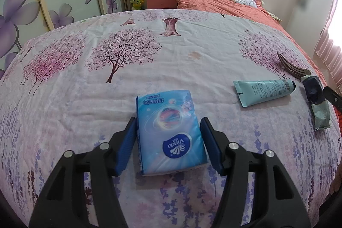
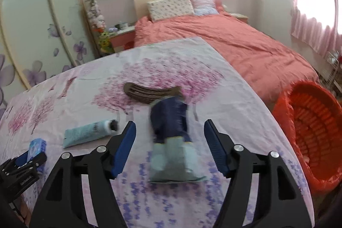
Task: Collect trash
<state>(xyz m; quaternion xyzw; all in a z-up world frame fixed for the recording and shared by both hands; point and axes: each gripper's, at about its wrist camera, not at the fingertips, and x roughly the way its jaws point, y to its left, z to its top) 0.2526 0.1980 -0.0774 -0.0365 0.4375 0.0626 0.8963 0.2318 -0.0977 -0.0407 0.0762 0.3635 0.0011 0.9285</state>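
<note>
The flat blue plastic pack of tissues [image 1: 171, 134] carries the one clear brand — "Vinda", white letters in a dark blue oval, seen upside down in the left wrist view. Small print at its far end also runs upside down and is too fine to read. The pale teal squeeze tube [image 1: 264, 90] bears a barcode near its cap and lines of tiny print — none legible. The right wrist view gives no readable text.

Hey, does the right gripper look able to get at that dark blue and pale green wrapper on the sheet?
Probably yes. The wrapper lies flat on the sheet directly between the right gripper's open fingers, with gaps on both sides. Nothing covers it; the hair clip sits just beyond its far end.
</note>
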